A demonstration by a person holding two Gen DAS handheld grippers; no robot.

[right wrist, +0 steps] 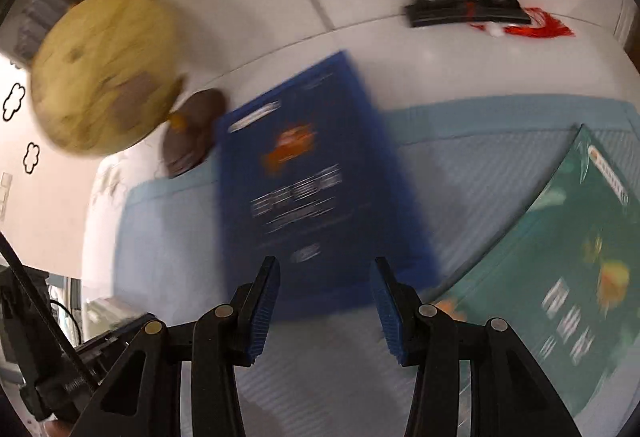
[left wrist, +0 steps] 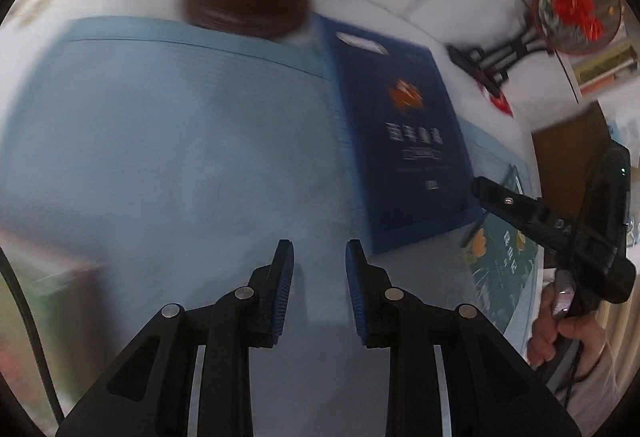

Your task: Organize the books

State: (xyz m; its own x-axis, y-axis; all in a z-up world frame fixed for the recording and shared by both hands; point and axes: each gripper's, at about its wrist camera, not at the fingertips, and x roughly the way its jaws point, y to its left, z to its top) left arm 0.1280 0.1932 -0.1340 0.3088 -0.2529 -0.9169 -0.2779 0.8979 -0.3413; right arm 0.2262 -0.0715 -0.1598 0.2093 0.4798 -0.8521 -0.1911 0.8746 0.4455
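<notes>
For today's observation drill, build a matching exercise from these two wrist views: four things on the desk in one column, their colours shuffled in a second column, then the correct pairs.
Things
1. book with the orange emblem
2. book with the goldfish
3. desk mat
4. globe's base

Colours
A. light blue
B. dark brown
C. dark blue
D. teal green

Pairs: 1-C, 2-D, 3-A, 4-B

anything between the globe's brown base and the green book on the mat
Yes: the dark blue book lies flat on the light blue mat between the globe base and the green book, clearest in the right wrist view.
</notes>
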